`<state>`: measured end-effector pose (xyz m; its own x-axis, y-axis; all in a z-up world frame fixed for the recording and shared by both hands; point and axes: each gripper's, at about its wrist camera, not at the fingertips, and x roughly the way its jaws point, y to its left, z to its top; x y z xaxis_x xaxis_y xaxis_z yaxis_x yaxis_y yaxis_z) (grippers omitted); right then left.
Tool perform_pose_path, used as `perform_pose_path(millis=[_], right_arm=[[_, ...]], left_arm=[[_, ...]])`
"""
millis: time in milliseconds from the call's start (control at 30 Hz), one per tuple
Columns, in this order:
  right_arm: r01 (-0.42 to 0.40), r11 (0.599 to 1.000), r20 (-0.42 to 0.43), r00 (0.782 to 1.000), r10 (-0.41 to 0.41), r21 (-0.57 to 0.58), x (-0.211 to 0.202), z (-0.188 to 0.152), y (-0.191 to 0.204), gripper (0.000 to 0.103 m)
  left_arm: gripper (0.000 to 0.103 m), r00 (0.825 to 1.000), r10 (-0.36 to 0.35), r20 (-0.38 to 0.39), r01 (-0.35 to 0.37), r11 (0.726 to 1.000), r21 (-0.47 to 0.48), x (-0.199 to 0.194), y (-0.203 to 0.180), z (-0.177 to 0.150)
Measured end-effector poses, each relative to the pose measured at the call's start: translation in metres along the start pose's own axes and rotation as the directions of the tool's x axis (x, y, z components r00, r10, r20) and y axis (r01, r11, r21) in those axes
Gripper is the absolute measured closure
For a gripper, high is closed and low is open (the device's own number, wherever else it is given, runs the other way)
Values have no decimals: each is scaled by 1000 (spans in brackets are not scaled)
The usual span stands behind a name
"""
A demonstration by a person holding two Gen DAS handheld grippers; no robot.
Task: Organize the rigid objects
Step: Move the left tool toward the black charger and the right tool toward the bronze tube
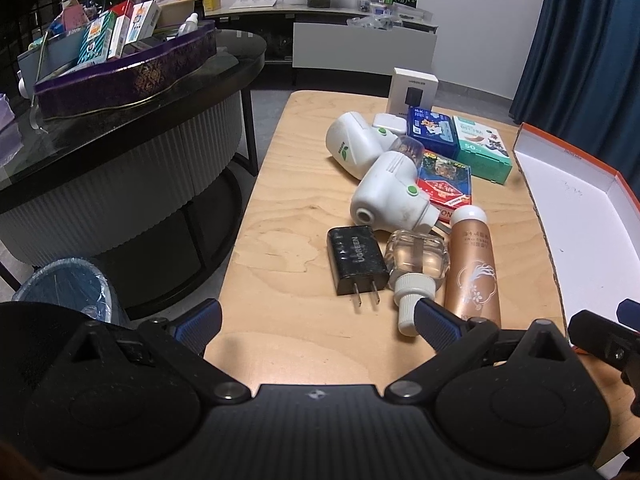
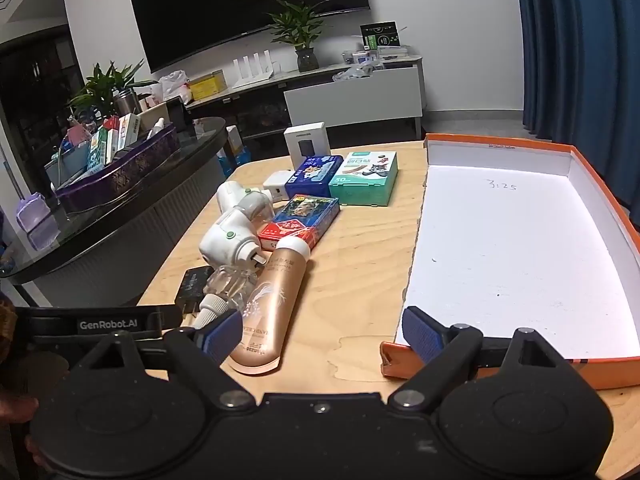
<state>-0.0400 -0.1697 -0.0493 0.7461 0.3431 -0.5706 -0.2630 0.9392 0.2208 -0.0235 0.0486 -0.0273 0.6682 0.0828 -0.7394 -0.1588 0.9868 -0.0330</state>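
**Waiting over a counter full of little things**

Hovering low over the wooden counter, the left gripper has its fingers spread wide and holds nothing. The right gripper is the same, with its blue fingers spread wide and nothing between them.

A bunch of things lie close together in the middle of the counter. Nearest the left gripper is a black charger lying flat with its two metal prongs pointing at the camera. Just beside it lies a clear glass bottle with a white cap. Next to that lies a gold tube on its side, touching the bottle. Behind them are two white plug-in gadgets with green buttons, one leaning on the other. A red and blue card box lies under the nearer gadget. Farther back are a blue box, a green box, a small white cube and a white box standing up.

On the right side of the counter sits a big orange tray with a white inside. One right finger is over its near corner.

To the left is a dark round table with a purple basket full of boxes.
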Motion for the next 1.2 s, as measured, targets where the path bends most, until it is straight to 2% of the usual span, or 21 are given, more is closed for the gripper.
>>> perform_pose_path(millis=[967, 1200], right_arm=[[-10, 1000, -8, 1000, 10, -9, 9, -1, -2, 1], [-13, 1000, -10, 1000, 13, 0, 11, -1, -2, 1]], left_arm=[[0, 999, 34, -15, -34, 999, -41, 22, 13, 13], [0, 1000, -1, -15, 0, 999, -42, 37, 9, 23]])
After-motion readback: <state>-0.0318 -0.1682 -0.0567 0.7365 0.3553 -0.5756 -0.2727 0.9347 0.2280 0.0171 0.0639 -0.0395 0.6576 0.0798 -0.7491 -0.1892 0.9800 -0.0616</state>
